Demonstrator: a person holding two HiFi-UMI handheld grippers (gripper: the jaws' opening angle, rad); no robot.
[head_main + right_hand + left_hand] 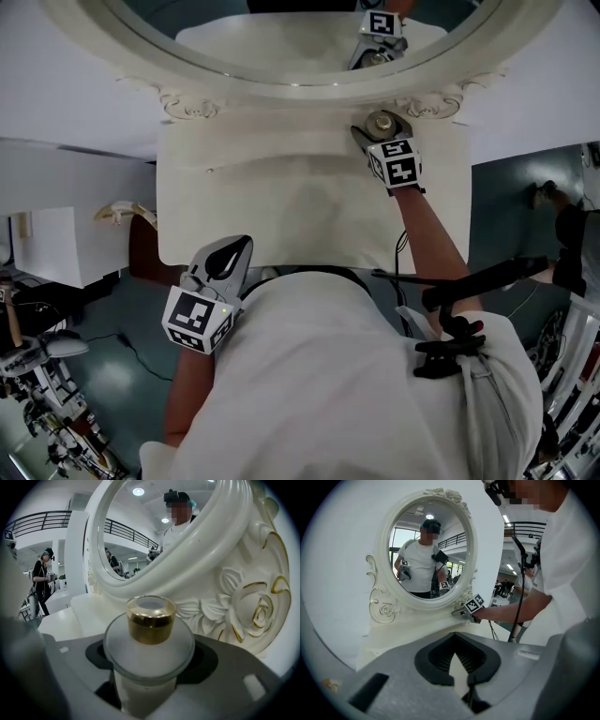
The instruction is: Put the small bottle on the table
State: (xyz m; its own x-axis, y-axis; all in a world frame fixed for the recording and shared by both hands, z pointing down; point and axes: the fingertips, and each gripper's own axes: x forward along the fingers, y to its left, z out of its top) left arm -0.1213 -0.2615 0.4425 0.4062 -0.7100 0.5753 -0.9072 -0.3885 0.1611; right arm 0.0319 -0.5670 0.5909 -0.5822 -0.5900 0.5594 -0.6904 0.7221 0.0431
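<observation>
White vanity tabletop [281,187], oval carved mirror [309,89] standing along its far edge. A person leans over the near edge with tongs in each hand.

Right tongs [375,131] reach to the far right corner, just in front of the mirror's frame and its gold-edged rose carving [255,606]. They are clamped on the small bottle [149,644], jaws pressed to either side of its frosted body below the shoulder. The bottle's long axis is upright, gold cap [151,619] on top, so the surface it is meant for lies straight below it. Whether its base already touches the tabletop can't be made out, as the tongs' body hides the bottom in the right gripper view. If not, prob. only a short drop is left, then a release.

Left tongs [230,255] hang at the near left edge, well apart from the bottle. Their jaws are drawn together at the tips with nothing between them. The right hand is much the nearer of the two.
</observation>
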